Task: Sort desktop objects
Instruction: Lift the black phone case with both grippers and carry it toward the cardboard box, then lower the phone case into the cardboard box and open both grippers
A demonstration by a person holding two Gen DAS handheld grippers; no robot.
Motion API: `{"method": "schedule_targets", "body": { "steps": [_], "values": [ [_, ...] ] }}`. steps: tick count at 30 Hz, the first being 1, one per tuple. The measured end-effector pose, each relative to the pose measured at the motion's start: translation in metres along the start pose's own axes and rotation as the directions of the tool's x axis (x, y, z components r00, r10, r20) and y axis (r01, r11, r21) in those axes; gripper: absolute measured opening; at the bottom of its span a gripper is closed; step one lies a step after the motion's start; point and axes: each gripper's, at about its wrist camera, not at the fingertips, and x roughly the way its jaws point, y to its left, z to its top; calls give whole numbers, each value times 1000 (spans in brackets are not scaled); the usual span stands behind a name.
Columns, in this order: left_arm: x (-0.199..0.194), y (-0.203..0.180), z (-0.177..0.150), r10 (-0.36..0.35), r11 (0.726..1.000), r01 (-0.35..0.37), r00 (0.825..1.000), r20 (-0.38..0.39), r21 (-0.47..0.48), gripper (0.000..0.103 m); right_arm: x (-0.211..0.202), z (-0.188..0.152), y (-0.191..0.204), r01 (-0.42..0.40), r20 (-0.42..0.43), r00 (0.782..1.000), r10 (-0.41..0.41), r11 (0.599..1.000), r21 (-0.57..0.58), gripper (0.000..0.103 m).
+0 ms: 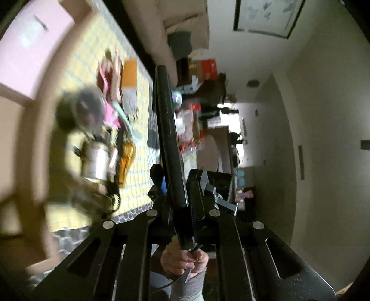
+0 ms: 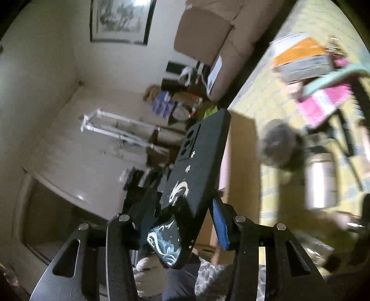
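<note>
1. Phone [image 2: 194,176] in a dark case printed with white waves and characters sits between the two fingers of the right gripper [image 2: 185,222], its camera end pointing away from them.
2. Right fingers are partly spread around the phone's lower end; the left finger [image 2: 148,208] lies against the phone's edge, and the blue-padded right finger [image 2: 220,228] stands just beside the opposite edge. Whether that pad presses on it I cannot tell.
3. Seen edge-on from the left wrist, the same phone [image 1: 167,139] runs as a thin dark slab out from between the fingers of the left gripper [image 1: 178,208].
4. Left fingers are pressed together on the phone's thin sides, pinching it.
5. Below the left fingers, a hand [image 1: 185,261] with a grey sleeve shows.
6. Beyond and left of the left fingers lies a yellow chequered tabletop [image 1: 141,180], heavily blurred, carrying a silver can [image 1: 97,159], an orange-topped box [image 1: 129,76] and pink items [image 1: 111,115].
7. Right of the right fingers, the same tabletop [image 2: 272,176] appears blurred.
8. A framed picture [image 2: 120,20] hangs on the wall beyond the right fingers, up and to their left.
</note>
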Motion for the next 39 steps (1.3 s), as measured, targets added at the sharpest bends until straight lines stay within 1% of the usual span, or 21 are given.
{"method": "schedule_targets", "body": {
  "steps": [2,4,5,8,11,13,16,20,22,24,27,28,29,32,34,36,38,39],
  "values": [
    [-32,0,10,11,1000,-11,999,37,7,10,37,5,20,30,-47,998,-32,999,-30,49],
    [-53,0,18,24,1000,-24,997,68,7,10,66,7,28,54,-82,995,-58,997,-49,49],
    [-65,1,23,29,1000,-30,996,83,9,10,87,9,35,70,-102,992,-75,996,-59,49],
    [-96,3,46,48,999,-48,990,130,4,12,132,10,38,97,-136,985,-106,993,-72,49],
    [-117,10,66,74,997,-74,984,162,-5,13,179,13,35,123,-167,977,-133,990,-69,49],
    [-129,18,79,92,996,-92,980,177,-10,13,200,15,30,136,-172,974,-144,989,-57,49],
    [-151,35,96,145,989,-143,971,189,-22,13,233,20,20,169,-191,966,-175,984,-49,49],
    [-171,53,116,216,976,-212,957,191,-44,13,266,24,1,252,-211,943,-258,966,-56,49],
    [-173,58,126,271,962,-268,945,180,-45,13,271,26,-8,285,-212,933,-291,957,-58,50],
    [-175,62,132,324,946,-324,931,168,-30,13,274,27,-14,334,-203,917,-344,939,-80,51],
    [-170,61,140,400,914,-405,904,152,0,13,272,29,-15,390,-178,895,-409,912,-129,53],
    [-166,59,141,434,897,-441,889,147,18,13,271,29,-14,397,-173,892,-418,906,-144,54],
    [-161,57,141,466,879,-475,874,139,41,13,269,29,-12,415,-163,882,-442,893,-174,54],
    [-144,53,140,537,832,-548,835,118,87,13,265,28,-4,452,-130,862,-491,858,-244,54],
    [-139,55,130,585,795,-595,803,112,120,13,264,26,0,458,-119,857,-501,847,-272,55],
    [-131,52,129,623,762,-631,776,100,143,13,264,23,5,466,-114,848,-518,830,-305,56],
    [-123,49,127,675,711,-678,732,92,185,13,264,20,8,482,-106,831,-546,803,-350,56],
    [-121,49,126,688,697,-690,720,87,197,13,265,19,10,487,-104,826,-555,793,-365,56]
  ]
}}
